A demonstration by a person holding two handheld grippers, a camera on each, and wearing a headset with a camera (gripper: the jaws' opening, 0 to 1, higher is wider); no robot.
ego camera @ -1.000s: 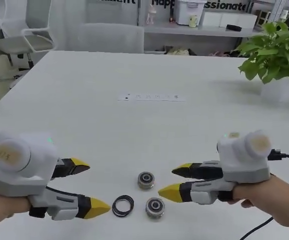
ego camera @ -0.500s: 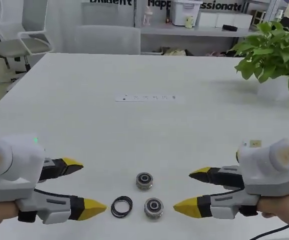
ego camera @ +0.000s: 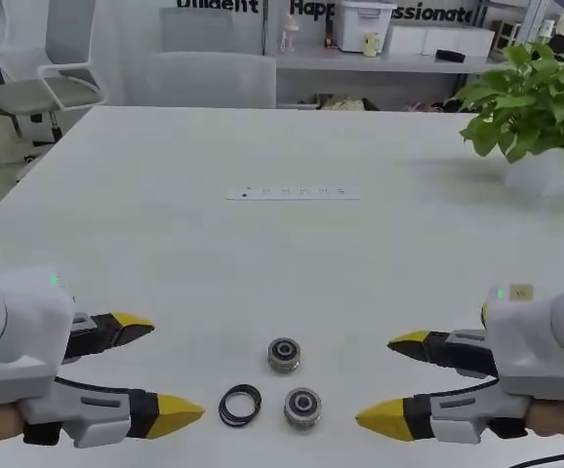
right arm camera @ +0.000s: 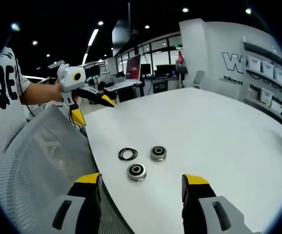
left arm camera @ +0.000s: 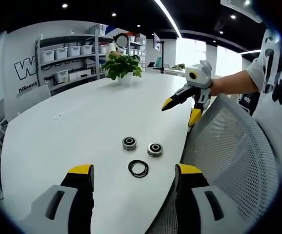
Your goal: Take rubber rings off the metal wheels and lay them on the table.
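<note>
Two metal wheels sit near the table's front edge: the far wheel (ego camera: 284, 355) (left arm camera: 129, 143) (right arm camera: 158, 153) and the near wheel (ego camera: 302, 407) (left arm camera: 155, 149) (right arm camera: 137, 171). Black rubber rings (ego camera: 240, 405) (left arm camera: 138, 168) (right arm camera: 127, 154) lie flat on the table just left of the near wheel. My left gripper (ego camera: 155, 373) (left arm camera: 133, 175) (right arm camera: 93, 107) hovers open to the left of them, holding nothing. My right gripper (ego camera: 394, 380) (right arm camera: 142, 185) (left arm camera: 181, 110) hovers open to the right, also with nothing between its jaws.
A potted green plant (ego camera: 531, 97) (left arm camera: 123, 67) stands at the table's far right. A flush socket strip (ego camera: 293, 193) lies mid-table. A grey mesh chair back (left arm camera: 229, 151) (right arm camera: 38, 161) is at the table's near edge. Chairs and shelves stand beyond the far edge.
Both grippers have drawn outward, away from the wheels and rings: the right one to the right and down, the left one to the left. The wheels and rings have not moved.
</note>
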